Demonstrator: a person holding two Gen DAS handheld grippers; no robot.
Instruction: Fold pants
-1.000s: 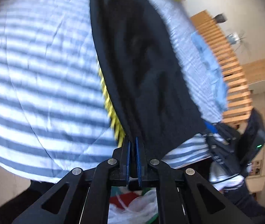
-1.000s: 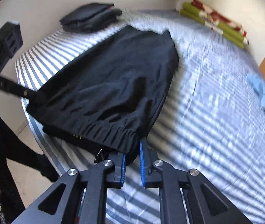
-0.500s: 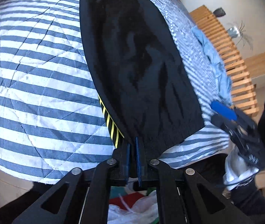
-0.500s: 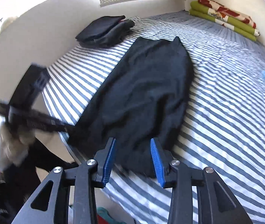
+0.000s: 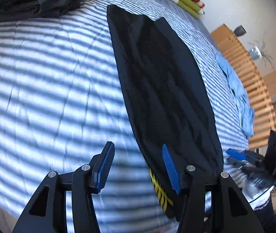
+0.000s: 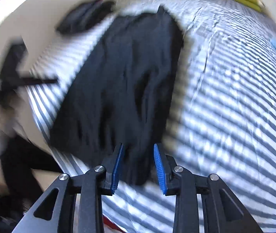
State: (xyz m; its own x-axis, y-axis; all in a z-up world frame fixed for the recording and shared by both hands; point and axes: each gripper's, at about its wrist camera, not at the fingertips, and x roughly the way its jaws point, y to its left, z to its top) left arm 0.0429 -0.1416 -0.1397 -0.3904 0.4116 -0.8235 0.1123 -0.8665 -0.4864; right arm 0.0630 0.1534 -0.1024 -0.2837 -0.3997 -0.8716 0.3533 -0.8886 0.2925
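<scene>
Now my left gripper (image 5: 138, 167) was spreading wide over bare striped bedding (image 5: 46, 89), the black pants (image 5: 165, 89) lying flat beside its right finger. My right gripper (image 6: 138, 165) was narrowing, ungripped, pants' edge between its pads.

Left claw (image 5: 138, 167) now off the pants (image 5: 163, 89), jaws opening; right claw (image 6: 138, 167) likewise released, jaws closing slightly.
</scene>
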